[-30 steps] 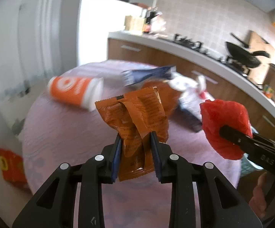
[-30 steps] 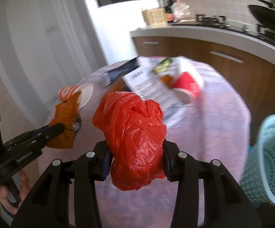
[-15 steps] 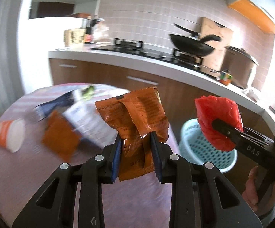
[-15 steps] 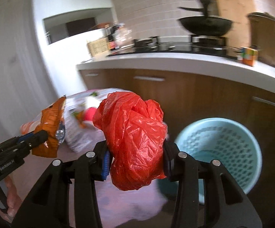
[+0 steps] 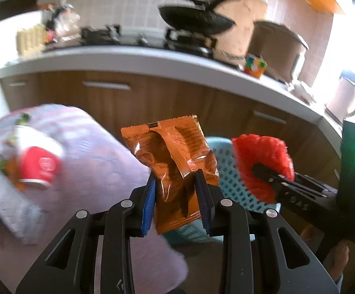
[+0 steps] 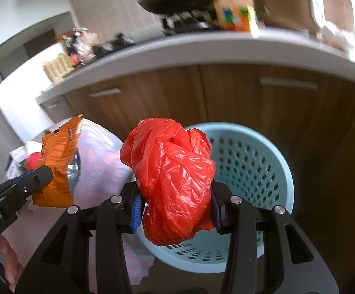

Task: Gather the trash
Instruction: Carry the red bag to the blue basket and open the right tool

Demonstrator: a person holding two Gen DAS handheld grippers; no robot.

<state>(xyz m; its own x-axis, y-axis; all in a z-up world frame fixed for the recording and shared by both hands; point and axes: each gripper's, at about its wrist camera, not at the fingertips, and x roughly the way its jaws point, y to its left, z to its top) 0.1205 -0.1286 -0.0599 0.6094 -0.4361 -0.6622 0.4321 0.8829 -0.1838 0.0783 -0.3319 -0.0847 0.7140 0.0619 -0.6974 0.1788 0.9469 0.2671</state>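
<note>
**Both grippers loaded, above the basket**

Orange wrapper (image 5: pixel 175 156): crumpled, upright, pinched at its lower half between the blue pads of the left gripper (image 5: pixel 176 191); jaws narrow, closed on it. It sits in front of the basket's left rim, past the table edge.

Red plastic bag (image 6: pixel 175 178): wadded into a ball, clamped between the pads of the right gripper (image 6: pixel 176 205); jaws part-way apart, pressing its sides. It hangs over the near-left part of the basket mouth.

Light blue perforated basket (image 6: pixel 256 156): on the floor, against the brown cabinets (image 6: pixel 152 98).

Table (image 5: pixel 98 161), left: pale cloth, a red cup (image 5: pixel 40 169) lying tipped among papers; blurred.

Counter (image 5: pixel 128 58): pan (image 5: pixel 194 22), colour cube (image 5: pixel 254 65).
</note>
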